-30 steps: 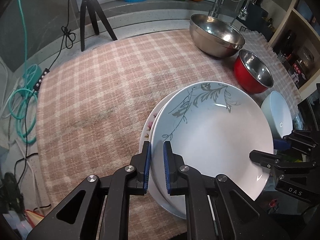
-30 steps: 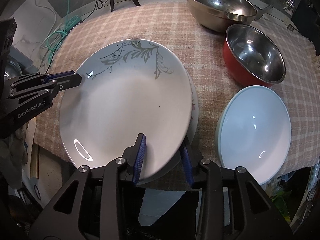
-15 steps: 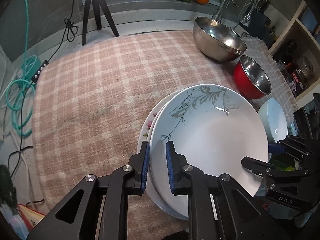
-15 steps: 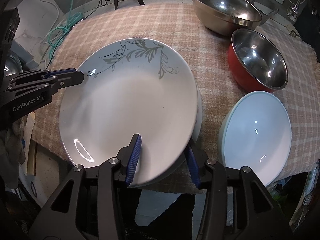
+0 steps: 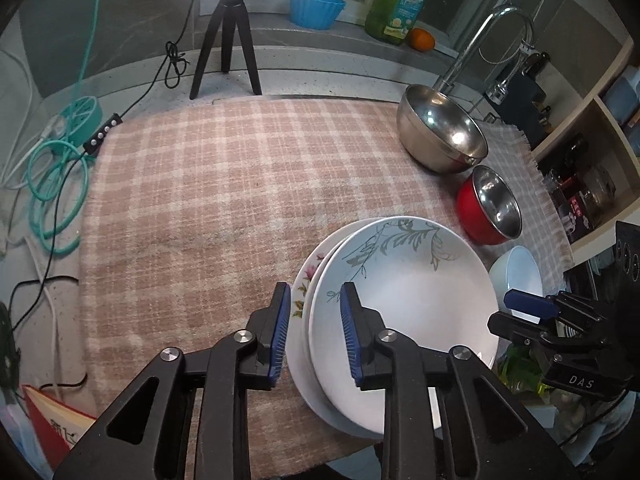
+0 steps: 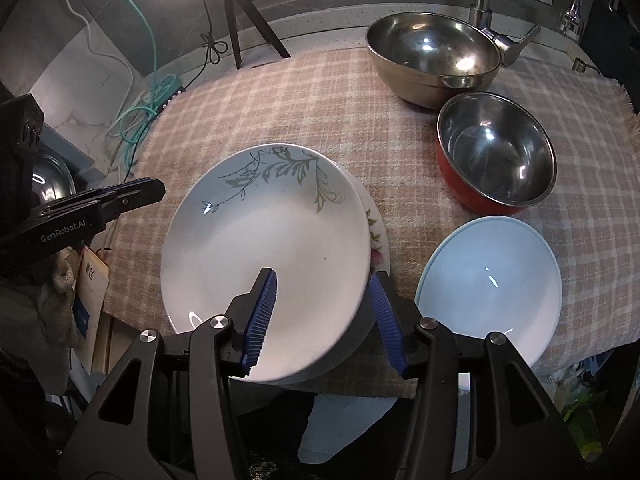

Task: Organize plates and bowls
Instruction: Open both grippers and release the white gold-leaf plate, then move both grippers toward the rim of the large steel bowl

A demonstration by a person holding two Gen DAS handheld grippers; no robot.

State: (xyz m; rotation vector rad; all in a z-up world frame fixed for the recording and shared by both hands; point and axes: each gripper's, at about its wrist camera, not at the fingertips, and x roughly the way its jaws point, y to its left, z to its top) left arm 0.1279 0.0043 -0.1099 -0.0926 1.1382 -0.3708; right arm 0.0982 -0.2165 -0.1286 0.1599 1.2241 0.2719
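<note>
A white plate with a grey leaf pattern [image 5: 404, 300] [image 6: 276, 236] lies stacked on a pink-flowered plate [image 5: 306, 288] [image 6: 376, 240] at the near edge of the checked cloth. My left gripper [image 5: 314, 328] is open, its jaws either side of the stack's left rim. My right gripper [image 6: 324, 312] is open over the stack's near rim; it also shows in the left wrist view [image 5: 528, 308]. A pale blue bowl [image 6: 492, 284] [image 5: 520, 276] sits right of the stack. A red bowl [image 6: 496, 156] [image 5: 490, 208] and a large steel bowl [image 6: 432, 56] [image 5: 440, 132] stand behind.
The checked cloth [image 5: 224, 200] covers the counter. A black tripod [image 5: 226, 40], teal cable [image 5: 56, 172], blue tub [image 5: 316, 8], green soap bottle [image 5: 396, 4] and faucet [image 5: 484, 44] line the back. Shelves [image 5: 592, 152] stand at the right. A red book [image 5: 56, 428] lies below left.
Both grippers have opened and let go of the leaf-pattern plate, which now rests on the flowered plate. Both have drawn back and up a little.
</note>
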